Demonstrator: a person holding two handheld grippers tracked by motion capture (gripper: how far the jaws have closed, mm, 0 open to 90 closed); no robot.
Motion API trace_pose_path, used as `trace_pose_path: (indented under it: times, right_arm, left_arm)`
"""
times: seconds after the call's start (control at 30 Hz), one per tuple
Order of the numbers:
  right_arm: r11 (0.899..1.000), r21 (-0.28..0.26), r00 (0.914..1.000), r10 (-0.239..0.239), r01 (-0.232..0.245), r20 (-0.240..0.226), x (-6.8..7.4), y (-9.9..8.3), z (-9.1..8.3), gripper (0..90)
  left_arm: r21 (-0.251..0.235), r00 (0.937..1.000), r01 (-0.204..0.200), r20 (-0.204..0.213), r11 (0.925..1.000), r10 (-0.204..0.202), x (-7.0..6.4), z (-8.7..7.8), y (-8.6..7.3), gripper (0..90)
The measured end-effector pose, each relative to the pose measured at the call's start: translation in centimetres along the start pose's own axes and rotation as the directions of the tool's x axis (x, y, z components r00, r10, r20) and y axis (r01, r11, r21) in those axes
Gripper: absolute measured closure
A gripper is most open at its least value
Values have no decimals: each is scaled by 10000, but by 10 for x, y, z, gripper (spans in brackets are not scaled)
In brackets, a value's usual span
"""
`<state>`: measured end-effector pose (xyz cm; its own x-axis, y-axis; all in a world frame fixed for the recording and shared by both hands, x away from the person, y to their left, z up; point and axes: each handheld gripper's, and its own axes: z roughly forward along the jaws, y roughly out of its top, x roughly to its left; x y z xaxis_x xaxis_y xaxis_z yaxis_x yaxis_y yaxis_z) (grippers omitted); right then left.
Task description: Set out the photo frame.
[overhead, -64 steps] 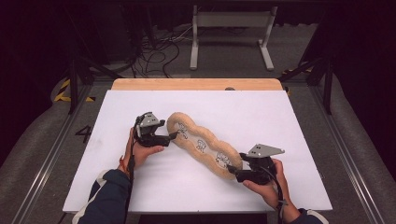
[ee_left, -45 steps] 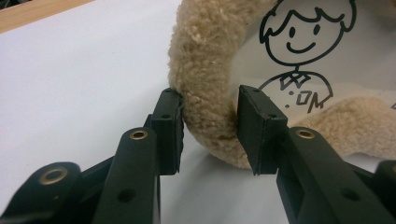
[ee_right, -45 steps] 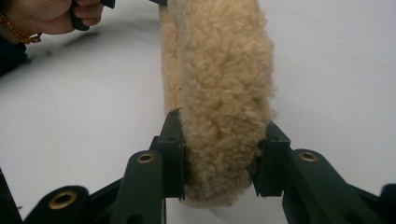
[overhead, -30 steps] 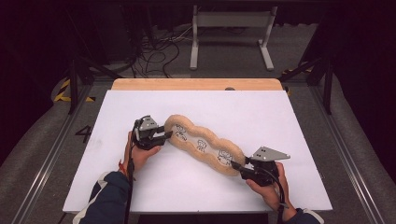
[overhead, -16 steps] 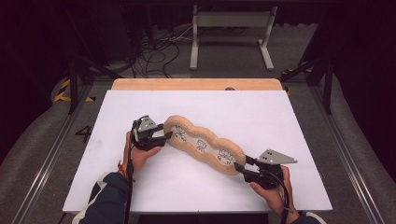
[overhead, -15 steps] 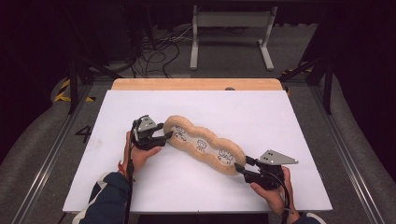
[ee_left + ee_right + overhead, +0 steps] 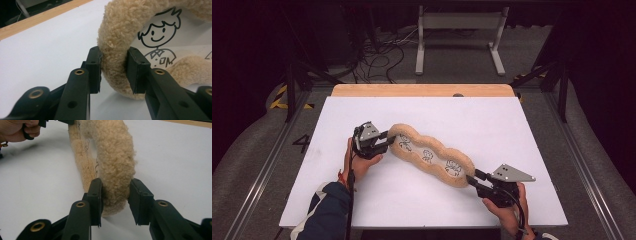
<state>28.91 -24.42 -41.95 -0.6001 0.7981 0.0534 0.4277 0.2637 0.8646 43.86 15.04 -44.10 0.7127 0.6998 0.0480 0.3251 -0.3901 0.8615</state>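
Hidden parts: the far half of the fleece cushion (image 7: pixel 110 162) ran out of the right gripper view at the top edge; its printed face was nearly edge-on there and the drawings could not be read. In the left gripper view the cushion (image 7: pixel 117 50) was cut off at the top and right.
Material: tan, curly fleece formed a thick rim around a flat white inner panel printed with black line drawings of cartoon figures.
Shape: long and lobed, with a wavy outline of several bulges, seen in the high view (image 7: pixel 429 154).
Long axis: it ran diagonally across the white counter (image 7: pixel 522 130), from the far-left end down to the near-right end, lying stretched between the two tools.
Left tool (image 7: pixel 384 141): its black jaws were closed partway on the fleece rim at the far-left end, pads pressing both sides (image 7: pixel 113 68).
Right tool (image 7: pixel 473 178): its jaws pinched the fleece rim at the near-right end, the pile bulging between the pads (image 7: pixel 115 197).
Hands: a person's left hand (image 7: pixel 359 162) and right hand (image 7: pixel 507 207) held the tools.
Counter edge: a wooden strip (image 7: pixel 422 90) bordered the far side.
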Motion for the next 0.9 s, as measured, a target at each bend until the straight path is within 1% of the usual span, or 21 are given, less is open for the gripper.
trace_pose_path:
  times: [0.03,0.07,0.1,0.13,0.17,0.2,0.23,0.27,0.4,0.43,0.6,0.67,0.7,0.73,0.77,0.8,0.9]
  right_arm:
    - [10000,11,10000,21,-21,-10,0,0,0,649]
    - [10000,16,10000,16,-16,-21,0,0,0,648]
    - [10000,14,10000,-1,1,-25,-1,0,0,647]
    - [10000,32,10000,30,-30,-45,-1,0,0,646]
    - [10000,20,10000,42,-42,-49,-1,0,1,645]
    - [10000,23,10000,16,-16,-47,-2,0,1,641]
    - [9999,65,9999,101,-101,-64,-2,-1,2,635]
    - [10000,72,9999,69,-69,-81,-2,-1,2,634]
    - [9999,84,9999,120,-119,-104,-2,-1,4,634]
    - [9999,81,9999,120,-119,-105,-3,-1,4,635]
    - [9999,78,9999,72,-71,-81,-4,-1,5,639]
    - [10000,66,10000,51,-50,-70,-5,-1,5,640]
    - [10000,43,10000,16,-16,-8,-5,-1,5,640]
    - [10000,-7,9999,-86,86,63,-6,-1,6,641]
    - [10000,-11,10000,-56,56,71,-7,-1,6,641]
    - [10000,-26,9999,-59,59,86,-9,0,7,641]
    - [10000,-4,9999,-46,46,105,-12,1,9,640]
  left_arm:
    - [148,9997,90,-241,9999,-87,0,2,0,578]
    - [183,9995,203,-237,9996,-199,-1,4,-1,523]
    - [160,9997,199,-109,9997,-198,0,5,-2,537]
    - [162,9998,172,-84,9997,-170,0,6,-2,543]
    - [130,9998,187,91,9997,-188,-1,6,-2,567]
    - [136,9999,118,110,9998,-120,-1,6,-1,607]
    - [161,9999,101,105,9998,-103,-1,7,-1,606]
    - [184,9999,66,125,9998,-68,-1,7,-1,612]
    - [170,9995,141,278,9998,-146,2,5,-3,660]
    - [194,9995,107,285,9998,-112,3,5,-2,663]
    - [203,9987,258,437,9995,-267,2,2,-4,665]
    - [229,9988,238,419,9995,-247,3,1,-4,665]
    - [270,9982,297,509,9992,-311,3,-1,-4,665]
    - [264,9981,340,507,9991,-353,3,-2,-5,665]
    - [270,9976,412,540,9988,-426,2,-3,-5,665]
    - [312,9977,346,574,9989,-364,3,-4,-6,665]
    - [362,9969,428,651,9984,-451,2,-7,-7,664]
